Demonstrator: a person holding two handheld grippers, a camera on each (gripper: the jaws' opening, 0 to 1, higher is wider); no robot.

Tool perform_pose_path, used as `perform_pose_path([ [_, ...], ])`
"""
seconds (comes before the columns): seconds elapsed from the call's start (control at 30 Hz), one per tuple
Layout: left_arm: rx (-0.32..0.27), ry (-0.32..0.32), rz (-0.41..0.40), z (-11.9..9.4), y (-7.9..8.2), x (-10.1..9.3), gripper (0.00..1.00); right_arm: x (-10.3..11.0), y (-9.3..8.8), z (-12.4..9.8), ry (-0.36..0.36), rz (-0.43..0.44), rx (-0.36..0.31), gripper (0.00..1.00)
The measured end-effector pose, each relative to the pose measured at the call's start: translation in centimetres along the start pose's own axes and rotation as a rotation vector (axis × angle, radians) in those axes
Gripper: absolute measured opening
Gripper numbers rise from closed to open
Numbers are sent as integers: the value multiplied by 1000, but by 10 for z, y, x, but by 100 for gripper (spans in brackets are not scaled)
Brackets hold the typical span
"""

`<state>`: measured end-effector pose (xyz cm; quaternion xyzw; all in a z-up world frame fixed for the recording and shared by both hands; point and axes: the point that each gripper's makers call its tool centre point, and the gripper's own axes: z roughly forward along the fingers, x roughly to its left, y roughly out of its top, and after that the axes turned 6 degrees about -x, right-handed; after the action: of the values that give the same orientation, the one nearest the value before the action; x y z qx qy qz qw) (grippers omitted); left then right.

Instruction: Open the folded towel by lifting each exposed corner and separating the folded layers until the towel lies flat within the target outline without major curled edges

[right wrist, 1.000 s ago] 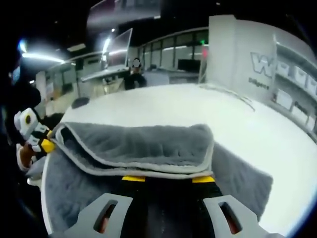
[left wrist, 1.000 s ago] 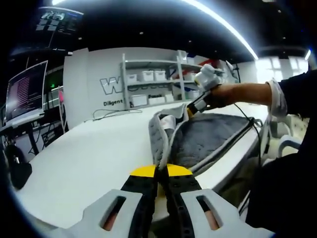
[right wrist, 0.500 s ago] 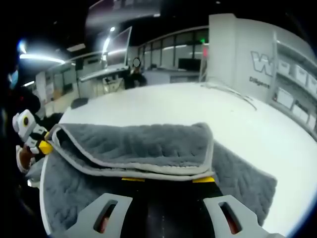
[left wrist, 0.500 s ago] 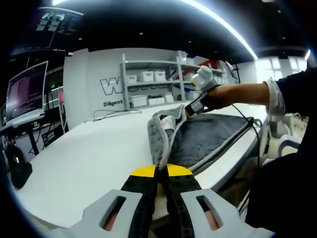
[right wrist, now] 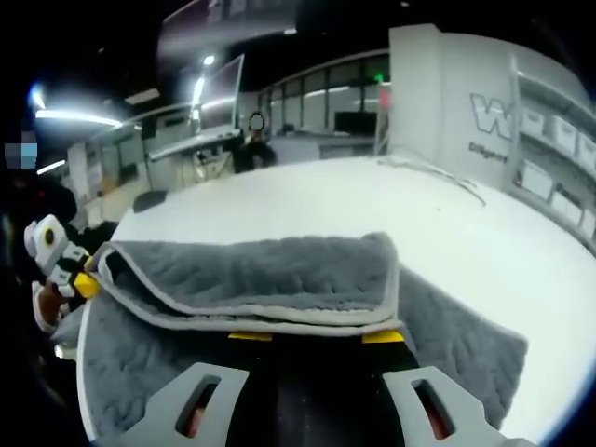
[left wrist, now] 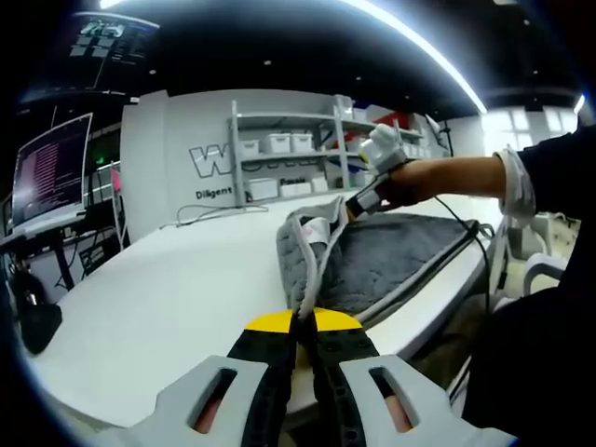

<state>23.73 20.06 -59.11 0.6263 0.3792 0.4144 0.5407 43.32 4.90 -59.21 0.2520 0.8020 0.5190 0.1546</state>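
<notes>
The grey towel (left wrist: pixel 391 256) lay on the white bench (left wrist: pixel 168 298), near the bench edge closest to the person, and it was not yet flat. One layer was lifted and folded back over the rest, so that the pale trimmed border made a raised loop above the lower layer.

The left tongs (left wrist: pixel 304 321) were clenched on the near corner of the towel: the two yellow-tipped jaws stood pressed together and the border of the cloth rose straight out from between them. At the far corner of the towel, the right tongs (left wrist: pixel 358 203), held in a person's hand (left wrist: pixel 410 182), gripped the lifted edge.

From the right gripper view, the folded layer of the towel (right wrist: pixel 270 279) hung across the front of the right tongs (right wrist: pixel 315 337), and its border lay over both yellow tips. The jaws stood apart from each other there, with the cloth held across them. The left tongs (right wrist: pixel 88 284) showed at the left end of the towel, at its corner.

Beyond the towel, against the wall, stood a shelf (left wrist: pixel 289 154) with white boxes.
</notes>
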Motion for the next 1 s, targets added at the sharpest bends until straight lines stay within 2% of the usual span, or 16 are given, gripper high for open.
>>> perform_pose_path([
  [0.57,0,3,-4,0,-1,2,5,5,11,14,3,-3,0,27],
  [0.8,-3,2,-3,-1,-2,2,5,4,11,16,0,-19,10,27],
  [1.0,-5,2,-3,-1,-2,1,5,-1,8,12,-14,-67,33,29],
])
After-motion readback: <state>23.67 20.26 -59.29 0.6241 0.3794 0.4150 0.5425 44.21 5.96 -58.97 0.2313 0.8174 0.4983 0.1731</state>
